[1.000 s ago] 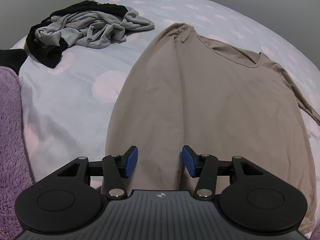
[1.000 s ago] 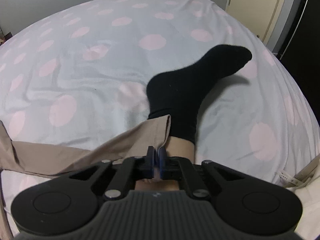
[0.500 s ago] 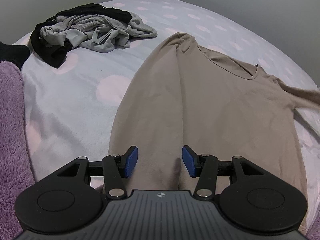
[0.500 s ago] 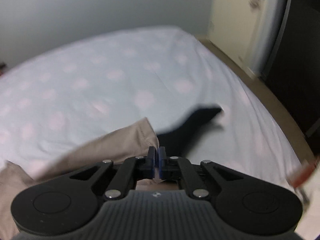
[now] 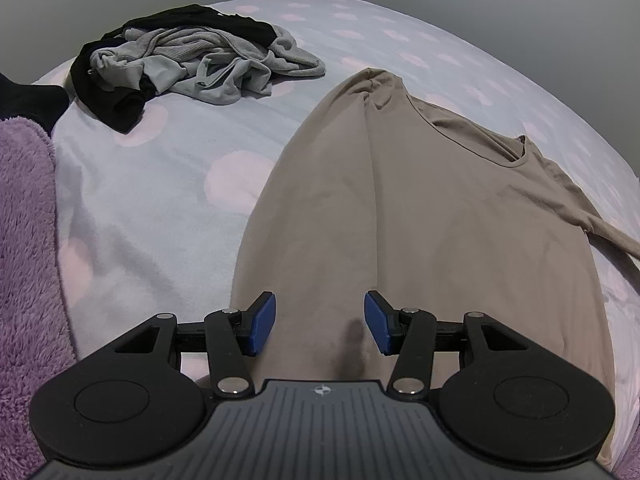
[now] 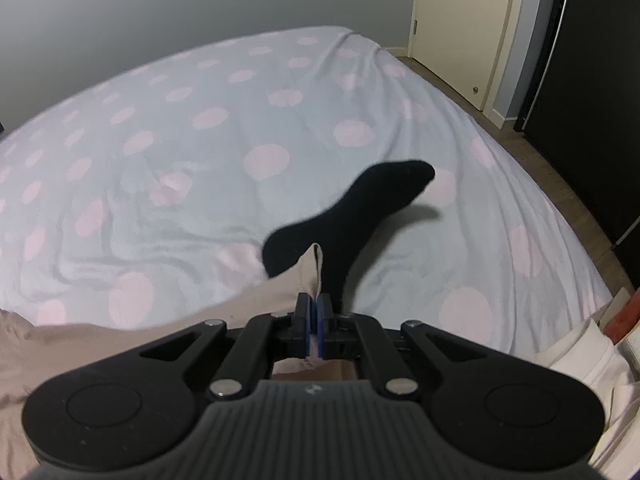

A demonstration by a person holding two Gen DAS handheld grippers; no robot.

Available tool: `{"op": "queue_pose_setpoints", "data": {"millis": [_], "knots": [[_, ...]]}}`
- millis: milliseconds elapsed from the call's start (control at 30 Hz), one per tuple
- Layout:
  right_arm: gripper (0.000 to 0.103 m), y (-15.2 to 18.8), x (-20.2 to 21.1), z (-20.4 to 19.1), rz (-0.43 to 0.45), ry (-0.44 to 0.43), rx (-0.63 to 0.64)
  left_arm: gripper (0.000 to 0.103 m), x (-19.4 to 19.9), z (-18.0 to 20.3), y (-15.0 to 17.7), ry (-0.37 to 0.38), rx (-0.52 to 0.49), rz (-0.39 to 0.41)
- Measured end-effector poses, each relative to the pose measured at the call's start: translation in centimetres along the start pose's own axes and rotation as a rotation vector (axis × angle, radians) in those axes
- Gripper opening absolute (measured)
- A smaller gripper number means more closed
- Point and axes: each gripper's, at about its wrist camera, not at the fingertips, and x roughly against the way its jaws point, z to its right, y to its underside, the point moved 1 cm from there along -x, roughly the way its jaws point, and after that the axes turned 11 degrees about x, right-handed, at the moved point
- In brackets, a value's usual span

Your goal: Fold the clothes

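On the dotted bed (image 5: 152, 208) your beige shirt (image 5: 420, 220) lies with its left side folded in, your right gripper (image 6: 313, 312) pinches the right sleeve cuff (image 6: 312, 268), your left gripper (image 5: 320, 320) hovers spread, and the far heap of clothes (image 5: 192, 60) lies unfolded.

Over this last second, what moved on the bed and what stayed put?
The right gripper, shut on the beige long-sleeved shirt's sleeve cuff, lifted it off the dotted bedsheet. The left gripper stayed open above the shirt; the grey-and-black clothes pile and black sock stayed.
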Motion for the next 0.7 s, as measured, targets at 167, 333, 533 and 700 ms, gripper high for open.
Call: {"op": "queue_pose_setpoints", "data": {"millis": [167, 333, 533, 700], "knots": [[0.013, 2.5, -2.0, -0.7, -0.064, 0.007, 0.038, 0.049, 0.5, -1.1, -0.8, -0.042, 0.053, -0.013], [0.033, 4.7, 0.1, -2.8, 0.037, -0.016, 0.061, 0.051, 0.6, -2.9, -1.6, -0.107, 0.123, -0.037], [0.045, 8.4, 4.6, -8.9, 0.192, -0.233, 0.056, 0.050, -0.3, -4.4, -0.7, -0.114, 0.174, -0.150], [0.048, 12.3, 4.4, -13.5, 0.192, -0.360, 0.067, 0.018, -0.5, -4.6, 0.1, -0.110, 0.146, -0.156]]}}
